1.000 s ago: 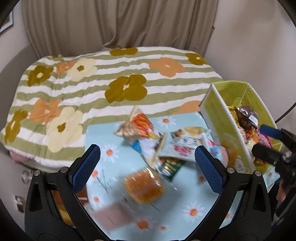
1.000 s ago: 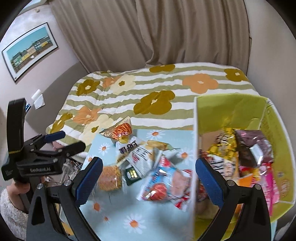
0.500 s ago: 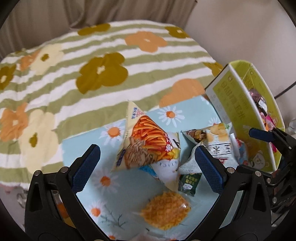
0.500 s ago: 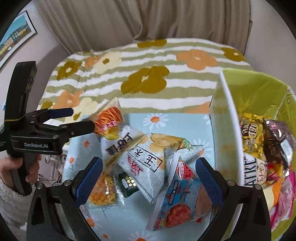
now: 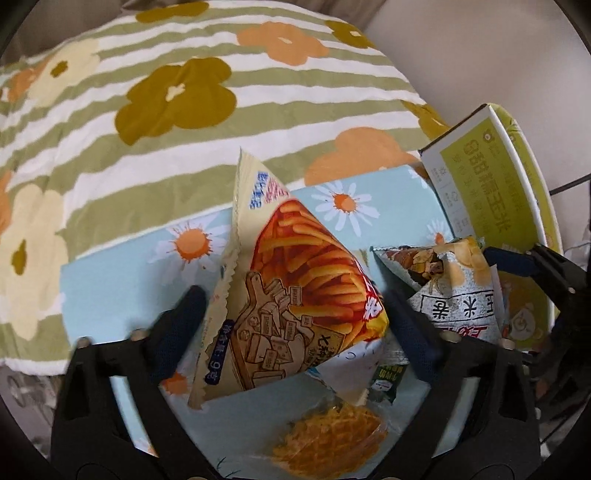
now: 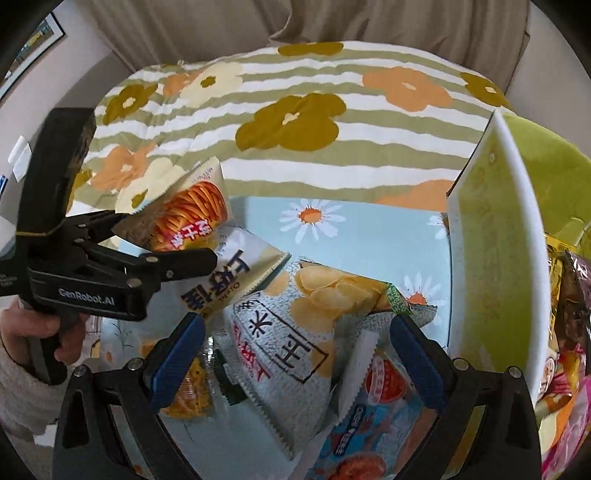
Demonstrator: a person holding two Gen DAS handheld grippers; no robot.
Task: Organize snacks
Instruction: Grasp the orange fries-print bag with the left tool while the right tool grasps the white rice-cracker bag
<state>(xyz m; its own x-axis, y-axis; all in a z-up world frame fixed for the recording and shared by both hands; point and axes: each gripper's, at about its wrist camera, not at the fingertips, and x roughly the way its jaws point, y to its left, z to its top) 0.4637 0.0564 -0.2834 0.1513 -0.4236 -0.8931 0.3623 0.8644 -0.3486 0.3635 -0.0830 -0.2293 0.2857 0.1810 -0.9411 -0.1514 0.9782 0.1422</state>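
A: L gripper (image 5: 295, 325), what are the fingers (image 5: 181, 325) doing?
B: Just been closing in, w/ the stick-snack bag (image 5: 306, 280) btwn them. Pads sit right at its two sides. Can't tell if they're squeezing yet.
A: And where's that bag?
B: Standing up like a pyramid on the daisy-print cloth (image 5: 122, 280) over the surface, toward the far edge, about mid-width.
A: R gripper (image 6: 297, 354)?
B: Fingers wide apart, gripping nothing. Pointing down over the potato chip bag (image 6: 295, 332), which lies flat btwn and below the pads.
A: What's round that one?
B: White packet w/ dark lettering (image 6: 229, 280) just to its left, tucked under the stick-snack bag. Red-and-blue packet (image 6: 373, 417) overlaps its near right side. A clear-wrapped golden snack (image 5: 328, 439) lies toward the near edge, w/ a small dark green packet (image 5: 384, 380) beside it.
A: Right edge of the surface?
B: Yellow-green box (image 6: 495, 258), open top, upright. Shiny packets (image 6: 569, 314) piled inside; can't read them.
A: Further out?
B: A hand (image 6: 33, 332) in a fuzzy pale sleeve holds the L gripper's handle at the left edge. Beyond the far edge there's a bed w/ a striped flower quilt (image 5: 177, 92), then a beige curtain (image 6: 332, 18).
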